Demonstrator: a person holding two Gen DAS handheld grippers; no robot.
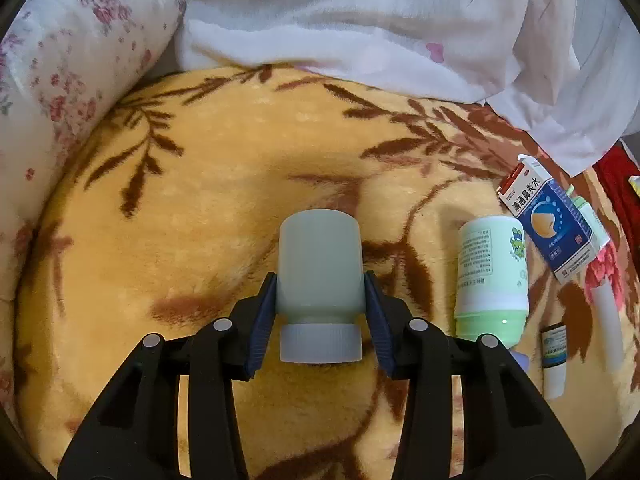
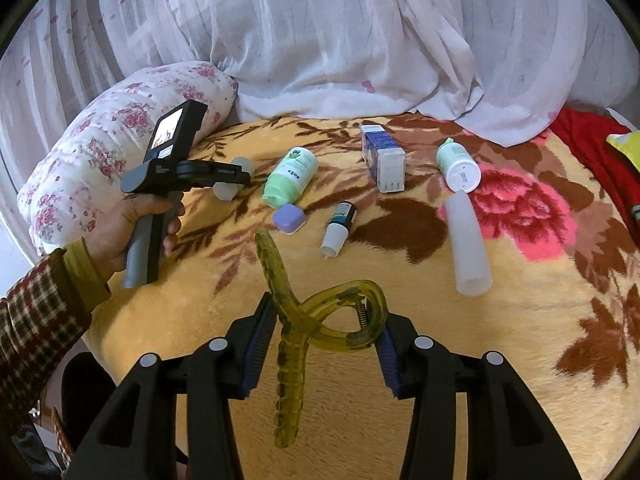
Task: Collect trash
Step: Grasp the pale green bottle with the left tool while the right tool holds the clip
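My left gripper (image 1: 320, 300) is shut on a pale translucent bottle (image 1: 320, 260) with a white ribbed cap, lying just above the yellow flowered blanket (image 1: 200, 200). The same gripper and bottle (image 2: 234, 178) show at the left of the right wrist view. My right gripper (image 2: 326, 328) is shut on a yellow-green translucent hair clip (image 2: 316, 320) above the blanket's front. On the blanket lie a green-capped white bottle (image 2: 292, 178), a blue medicine box (image 2: 382, 162), a small dropper bottle (image 2: 338, 228), a purple square case (image 2: 289, 219), a white-bottomed bottle (image 2: 458, 164) and a translucent tube (image 2: 468, 244).
A floral pillow (image 2: 120, 140) lies at the blanket's left edge. White sheer cloth (image 2: 340, 40) is heaped along the back. Red fabric (image 2: 592, 140) and a yellow packet (image 2: 626, 142) sit at the far right. The green-capped bottle (image 1: 492, 276) and box (image 1: 552, 224) lie right of my left gripper.
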